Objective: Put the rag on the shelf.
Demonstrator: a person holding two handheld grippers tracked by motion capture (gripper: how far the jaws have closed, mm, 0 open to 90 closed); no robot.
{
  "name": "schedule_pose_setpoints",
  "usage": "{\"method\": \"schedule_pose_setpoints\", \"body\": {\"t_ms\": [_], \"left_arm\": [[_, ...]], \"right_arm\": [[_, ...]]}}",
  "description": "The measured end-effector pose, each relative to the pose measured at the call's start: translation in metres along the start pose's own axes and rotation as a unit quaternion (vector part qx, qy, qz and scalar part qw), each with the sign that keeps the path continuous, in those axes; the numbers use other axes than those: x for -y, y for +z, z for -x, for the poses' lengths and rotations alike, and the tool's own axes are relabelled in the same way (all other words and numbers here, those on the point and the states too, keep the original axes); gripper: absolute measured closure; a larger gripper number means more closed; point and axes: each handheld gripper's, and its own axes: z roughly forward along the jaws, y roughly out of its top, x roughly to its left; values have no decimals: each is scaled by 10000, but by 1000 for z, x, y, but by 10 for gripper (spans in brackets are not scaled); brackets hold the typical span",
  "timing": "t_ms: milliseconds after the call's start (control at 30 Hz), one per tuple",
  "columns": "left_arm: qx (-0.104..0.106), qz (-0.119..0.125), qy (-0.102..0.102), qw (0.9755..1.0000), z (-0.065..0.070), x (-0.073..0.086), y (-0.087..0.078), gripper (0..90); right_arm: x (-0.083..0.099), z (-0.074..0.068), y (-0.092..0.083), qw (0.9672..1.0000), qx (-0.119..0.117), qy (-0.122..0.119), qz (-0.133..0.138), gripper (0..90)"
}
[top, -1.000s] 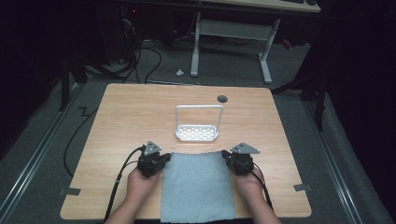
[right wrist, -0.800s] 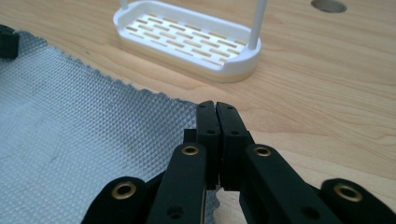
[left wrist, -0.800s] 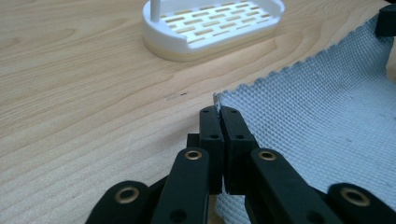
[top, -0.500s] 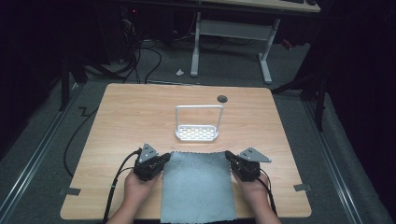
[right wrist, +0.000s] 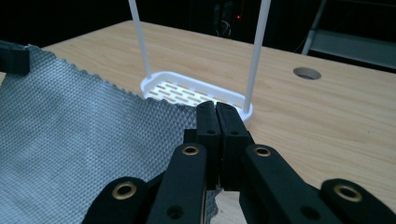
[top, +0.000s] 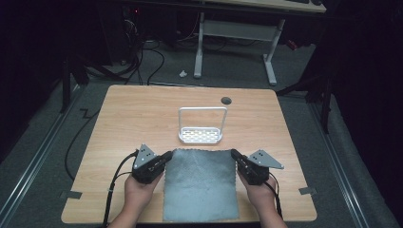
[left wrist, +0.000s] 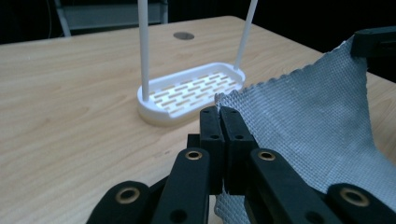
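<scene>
One grey cloth (top: 200, 183), one white rack (top: 201, 135), two hand-held grippers.

A white slotted rack (top: 200, 135) with a tall hoop handle stands near the middle of the wooden table (top: 123, 123), with a round hole (top: 226, 100) behind it.

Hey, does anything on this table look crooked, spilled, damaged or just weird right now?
Nothing stands out. The grey cloth is pinched at its two far corners by the left hand-held gripper and right hand-held gripper, fairly square to the table. The white rack stands upright behind it.
</scene>
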Motion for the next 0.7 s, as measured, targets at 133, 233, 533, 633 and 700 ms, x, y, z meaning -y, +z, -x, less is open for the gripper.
{"method": "schedule_pose_setpoints", "body": {"t_ms": [133, 233, 533, 633, 700], "left_arm": [[20, 158, 50, 9999, 1, -11, -2, 885], [-12, 191, 124, 9997, 1, -16, -2, 885], [-76, 581, 173, 9981, 1, -44, -5, 886], [-115, 707, 209, 9972, 3, -51, -7, 886], [-116, 734, 211, 9970, 3, -54, -7, 886]], "right_arm": [[-9, 0, -2, 9999, 0, -38, 121, 900], [-16, 2, -2, 9998, -11, -29, 205, 900], [-40, 10, -9, 9981, 100, -56, 602, 900], [-48, 13, -12, 9971, 102, -1, 754, 900], [-50, 13, -13, 9967, 118, -5, 806, 900]]}}
